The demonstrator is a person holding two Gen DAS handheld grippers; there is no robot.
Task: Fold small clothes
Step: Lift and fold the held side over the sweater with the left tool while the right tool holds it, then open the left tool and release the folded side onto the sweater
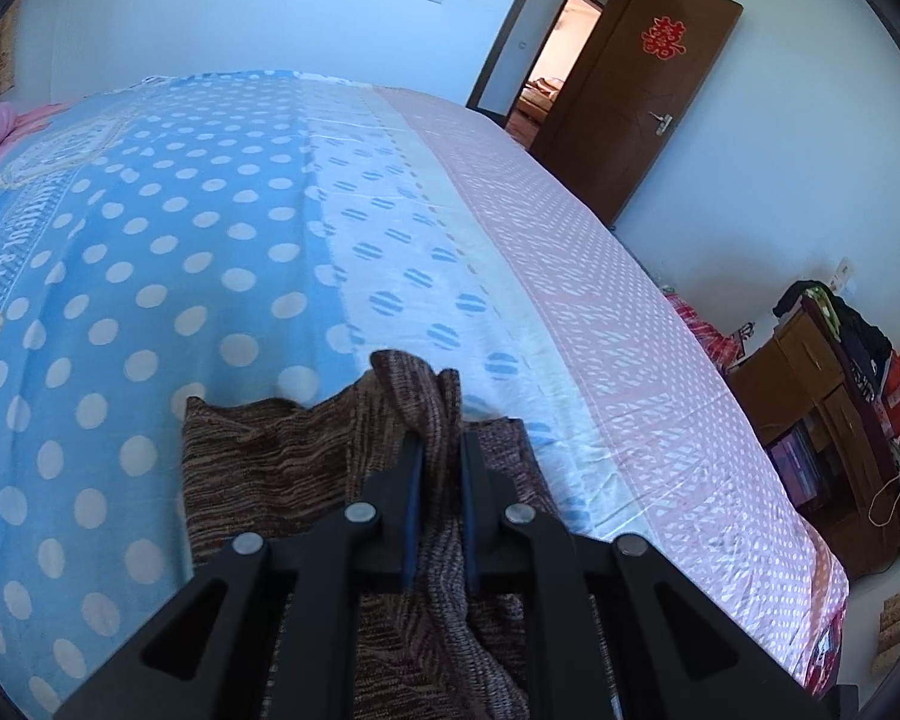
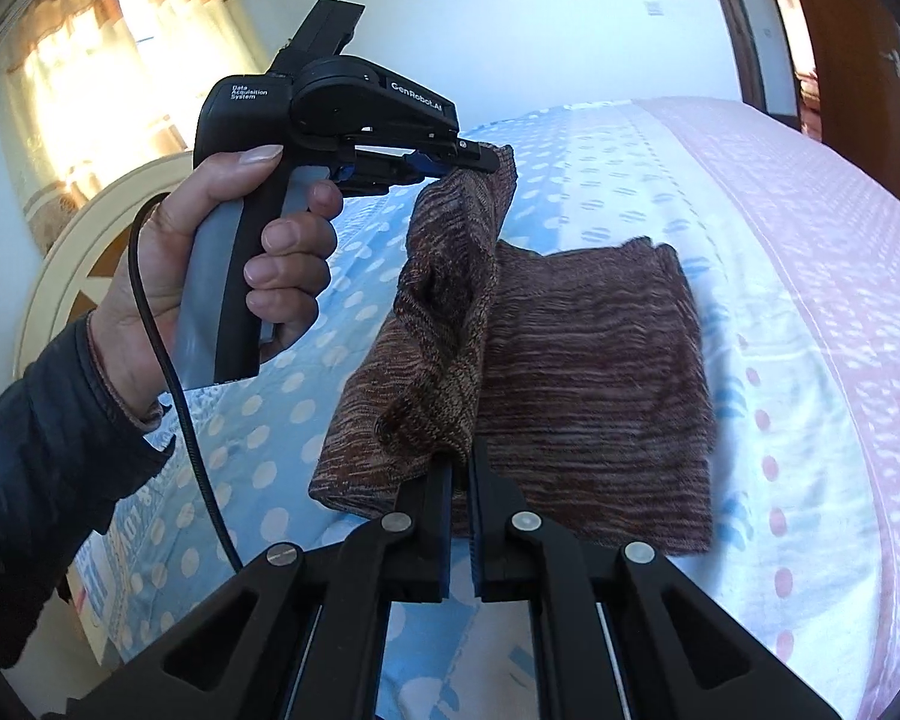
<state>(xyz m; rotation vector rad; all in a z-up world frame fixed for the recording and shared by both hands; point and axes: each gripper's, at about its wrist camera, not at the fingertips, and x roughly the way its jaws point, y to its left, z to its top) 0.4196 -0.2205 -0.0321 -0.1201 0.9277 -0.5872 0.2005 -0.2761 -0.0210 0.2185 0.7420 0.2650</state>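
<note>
Brown striped knit garment (image 2: 594,396), on polka-dot bedsheet (image 2: 660,192): mid-fold, raised edge clamped by left gripper (image 2: 480,163) at 12 o'clock and right gripper (image 2: 461,462) at 6; next, carry edge across, release.

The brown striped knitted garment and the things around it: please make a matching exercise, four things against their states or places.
1. brown striped knitted garment
2. dotted blue and pink bed sheet
3. brown wooden door
4. left gripper

a. stands open
b. shut on a lifted edge
c. partly raised, partly lying flat
d. spread under the cloth

Pairs: 1-c, 2-d, 3-a, 4-b
</note>
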